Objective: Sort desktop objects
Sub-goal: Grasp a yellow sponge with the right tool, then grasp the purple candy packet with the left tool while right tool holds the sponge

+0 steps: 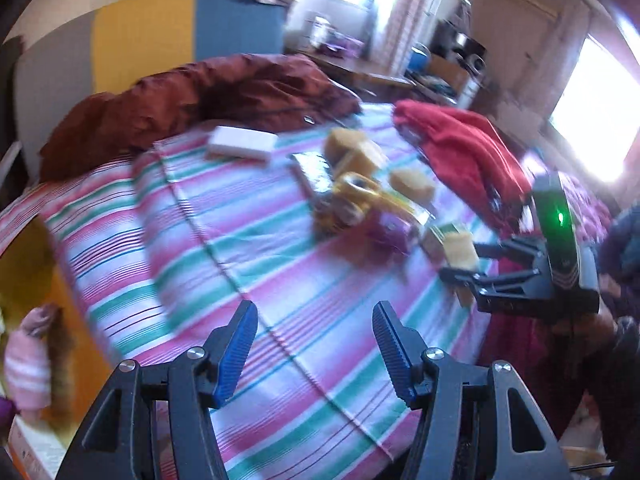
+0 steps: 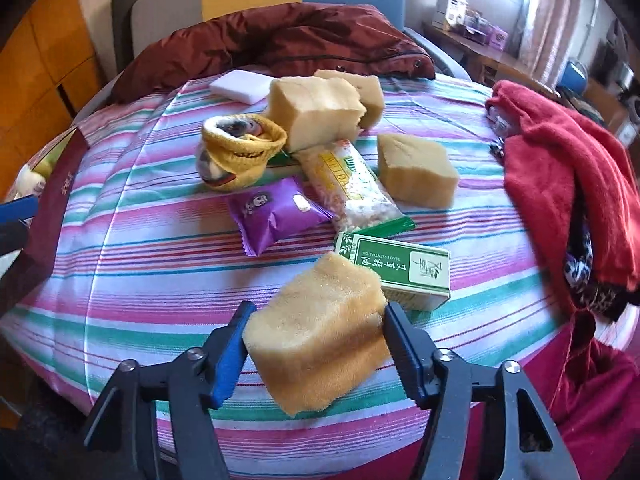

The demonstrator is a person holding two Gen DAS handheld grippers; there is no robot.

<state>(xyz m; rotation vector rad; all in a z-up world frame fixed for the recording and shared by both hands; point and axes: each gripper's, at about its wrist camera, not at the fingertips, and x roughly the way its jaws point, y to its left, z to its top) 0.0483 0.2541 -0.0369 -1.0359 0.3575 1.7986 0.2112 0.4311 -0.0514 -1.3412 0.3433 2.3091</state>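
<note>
Holding a tan sponge block [image 2: 320, 332] tilted in the right gripper [image 2: 318, 344], above the near edge of the striped bed [image 2: 120, 280]. Left gripper [image 1: 316, 356] open, empty. Could slip free, squeezed soft and gripped only at its sides.

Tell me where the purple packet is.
In the right wrist view the purple packet lies mid-table on the striped cloth, just below the yellow sock and left of the long snack bag.
</note>
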